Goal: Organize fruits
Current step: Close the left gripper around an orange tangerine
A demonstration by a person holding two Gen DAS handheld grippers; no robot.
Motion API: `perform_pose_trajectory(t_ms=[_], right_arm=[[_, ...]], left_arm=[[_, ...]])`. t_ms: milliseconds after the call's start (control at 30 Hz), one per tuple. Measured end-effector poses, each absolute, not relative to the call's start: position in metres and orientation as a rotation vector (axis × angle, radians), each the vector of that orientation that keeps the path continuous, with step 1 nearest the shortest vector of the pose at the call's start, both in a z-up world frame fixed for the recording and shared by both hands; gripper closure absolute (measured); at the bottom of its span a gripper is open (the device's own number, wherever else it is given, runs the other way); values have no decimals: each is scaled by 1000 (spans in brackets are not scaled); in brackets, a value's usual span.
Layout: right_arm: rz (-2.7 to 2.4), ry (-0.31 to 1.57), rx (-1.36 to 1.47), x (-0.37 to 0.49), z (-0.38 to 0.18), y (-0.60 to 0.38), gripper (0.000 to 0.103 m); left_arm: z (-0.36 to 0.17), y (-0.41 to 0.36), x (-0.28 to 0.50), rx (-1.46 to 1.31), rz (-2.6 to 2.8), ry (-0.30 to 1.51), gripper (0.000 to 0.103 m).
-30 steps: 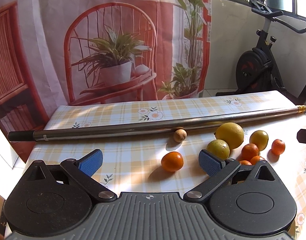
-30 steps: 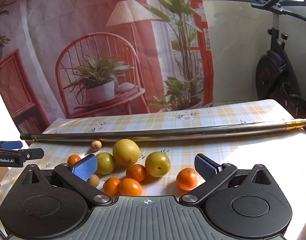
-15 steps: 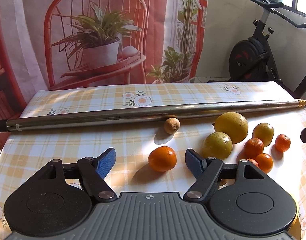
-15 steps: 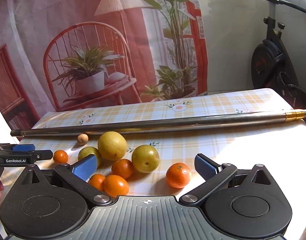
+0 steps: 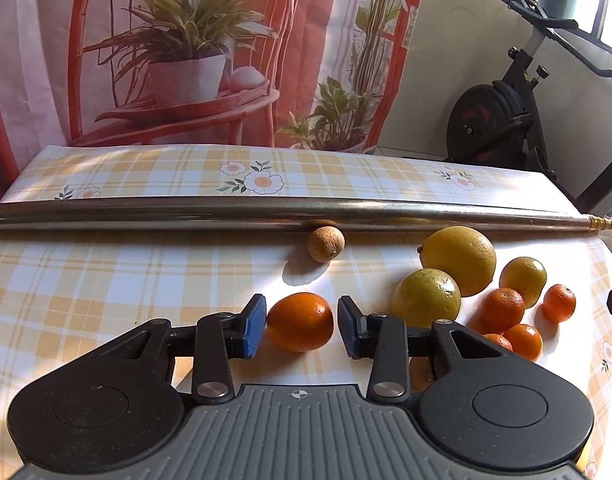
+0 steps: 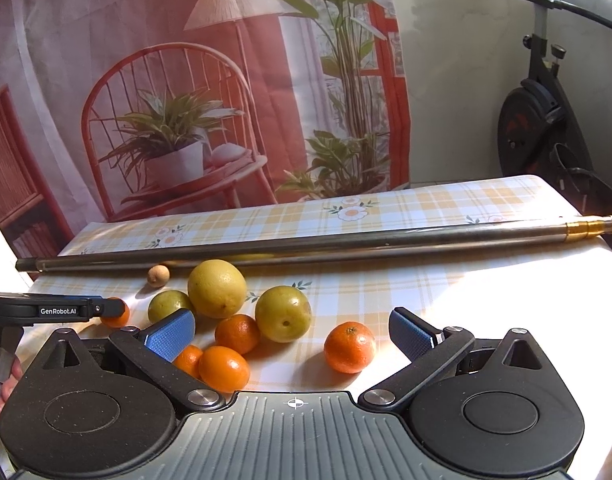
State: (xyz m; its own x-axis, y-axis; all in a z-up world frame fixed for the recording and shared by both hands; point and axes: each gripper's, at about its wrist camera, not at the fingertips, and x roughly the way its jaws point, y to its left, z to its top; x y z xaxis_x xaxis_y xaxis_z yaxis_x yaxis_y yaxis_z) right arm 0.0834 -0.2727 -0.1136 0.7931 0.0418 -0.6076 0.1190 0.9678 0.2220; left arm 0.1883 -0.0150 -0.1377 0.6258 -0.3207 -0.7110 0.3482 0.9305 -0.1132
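My left gripper [image 5: 299,325] sits low in the centre of its frame with its blue-padded fingers [image 5: 253,326] set apart on either side of a small round orange mandarin [image 5: 300,321]; the pads stand just beside the fruit (I cannot tell whether either one touches the peel). That mandarin rests on the surface, a yellow-and-white checked cloth with daisy prints [image 5: 105,276], apart from the rest of the fruit. Above it, toward the middle of the frame, a small tan rough-skinned round fruit [image 5: 325,243] lies against a long steel pole with a brass tip [image 5: 265,212] that runs across the whole width. At the right of the frame the other fruit is bunched together: a large yellow lemon [image 5: 460,260], a yellow-green citrus [image 5: 427,297] just below and left of it, a smaller yellow fruit [image 5: 523,276] and several little mandarins [image 5: 502,309]. My right gripper [image 6: 293,334] is spread wide and holds nothing; in its view a lone mandarin [image 6: 349,346] lies between the pads, well clear of both, while the cluster sits at left centre. A black exercise bike [image 6: 546,128] stands at the upper right, beyond the surface.
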Motion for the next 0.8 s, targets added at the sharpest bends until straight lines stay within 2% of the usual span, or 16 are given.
perform_pose_trajectory(t_ms=[233, 300, 333, 367, 400, 433, 800], right_arm=[[-35, 655, 267, 83, -115, -274, 0], [-35, 655, 267, 84, -115, -273, 0], [-36, 655, 267, 84, -115, -273, 0], [-36, 655, 267, 83, -115, -274, 0], [-36, 656, 268, 83, -116, -274, 0], [-36, 656, 268, 83, -116, -274, 0], [-36, 660, 272, 83, -119, -275, 0]], left_arm=[[-143, -16, 194, 42, -384, 829, 62], [-144, -18, 195, 57, -378, 821, 59], [-143, -19, 193, 78, -360, 809, 42], [-141, -21, 191, 101, -334, 785, 18], [-139, -21, 189, 112, -318, 761, 9], [-136, -20, 186, 112, -317, 732, 5], [-128, -23, 187, 127, -310, 730, 8]])
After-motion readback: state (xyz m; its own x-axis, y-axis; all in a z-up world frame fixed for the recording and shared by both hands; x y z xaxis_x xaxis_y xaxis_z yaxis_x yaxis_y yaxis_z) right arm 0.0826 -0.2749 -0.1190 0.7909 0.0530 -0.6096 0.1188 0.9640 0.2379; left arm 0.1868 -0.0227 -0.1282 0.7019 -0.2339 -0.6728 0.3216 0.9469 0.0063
